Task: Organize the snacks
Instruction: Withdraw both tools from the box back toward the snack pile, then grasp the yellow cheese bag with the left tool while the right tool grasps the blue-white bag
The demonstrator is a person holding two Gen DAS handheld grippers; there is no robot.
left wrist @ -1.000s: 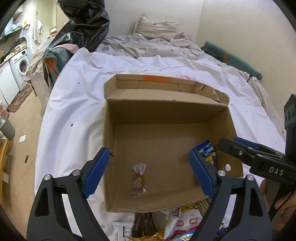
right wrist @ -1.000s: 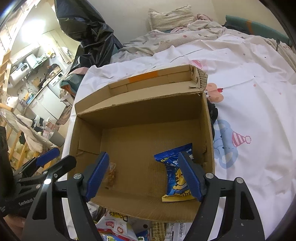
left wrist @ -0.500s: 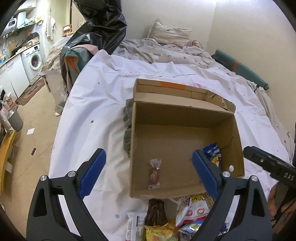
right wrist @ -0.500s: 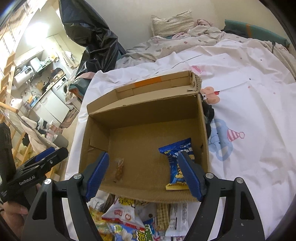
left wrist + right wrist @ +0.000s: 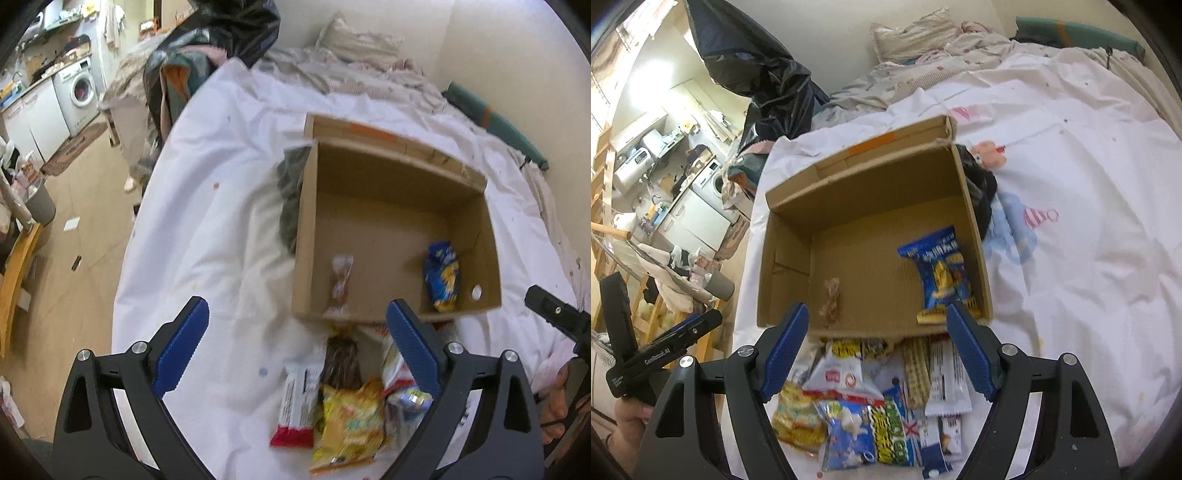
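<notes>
**Snack pile lies just below both hand-held grippers, near side of box**

Bedroom w/ a bed under a white printed sheet (image 5: 1071,229); on it an open brown cardboard box (image 5: 975,236) is set, w/ a kitchen corner seen off to the left. Inside the box, a blue-and-yellow crisp packet (image 5: 942,273) lies by the right wall and a small clear-wrapped brown sweet (image 5: 831,295) nearer the left.

Loose snacks are heaped on the sheet against the box's near wall. In the left wrist view a yellow crinkled packet (image 5: 347,424), a dark brown bar (image 5: 341,360) and a white wrapper w/ red end (image 5: 297,402) are seen, long axes running roughly toward the box.

Left hand-held gripper (image 5: 295,347) is held released, nothing between its blue pads; the pile sits below and right of its centre line. Right hand-held gripper (image 5: 877,350) is also released and empty, and the pile, incl. a white pouch w/ red label (image 5: 842,373), is framed squarely between its pads. The right one is judged better lined up w/ the heap, so a short drop down and forward is prob. all that's needed; the left would need shifting rightward first.
</notes>
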